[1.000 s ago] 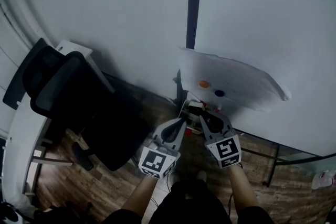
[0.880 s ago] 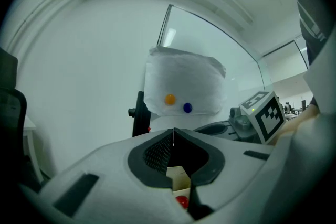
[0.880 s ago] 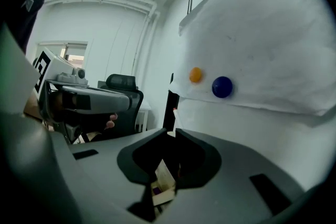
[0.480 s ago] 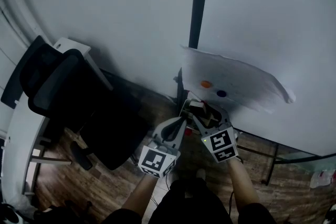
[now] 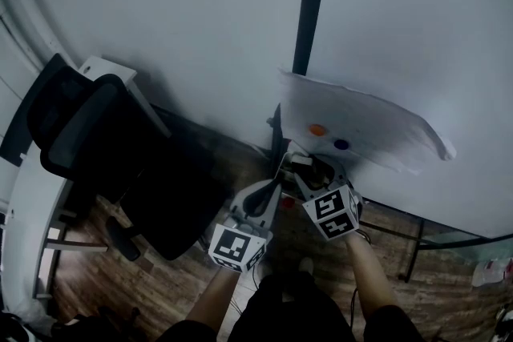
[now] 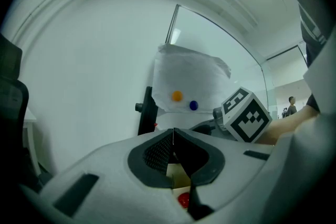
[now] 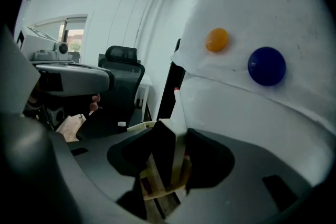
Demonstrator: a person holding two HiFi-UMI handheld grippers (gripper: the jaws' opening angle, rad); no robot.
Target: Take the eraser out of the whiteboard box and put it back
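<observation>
The whiteboard box (image 5: 297,165) hangs under the board's lower edge; its cream wall (image 7: 137,126) shows in the right gripper view. A dark eraser (image 7: 164,157) with a pale side stands in it. My right gripper (image 5: 309,172) tilts down into the box. Its jaws are opening, and the eraser stands between them (image 7: 173,135) with a little room on each side. My left gripper (image 5: 278,187) points level at the box's left end. Its fingertips (image 6: 173,132) meet, shut with nothing seen between them. The cream box (image 6: 178,176) and a red cap (image 6: 183,199) show below it.
A white sheet (image 5: 365,130) is pinned to the whiteboard by an orange magnet (image 5: 318,129) and a blue magnet (image 5: 342,144) just above the box. A dark post (image 5: 309,4) runs up the board. A black office chair (image 5: 104,148) stands at the left on the wooden floor.
My right gripper has moved down and left toward the box, its marker cube rolling. The left gripper has stayed put.
</observation>
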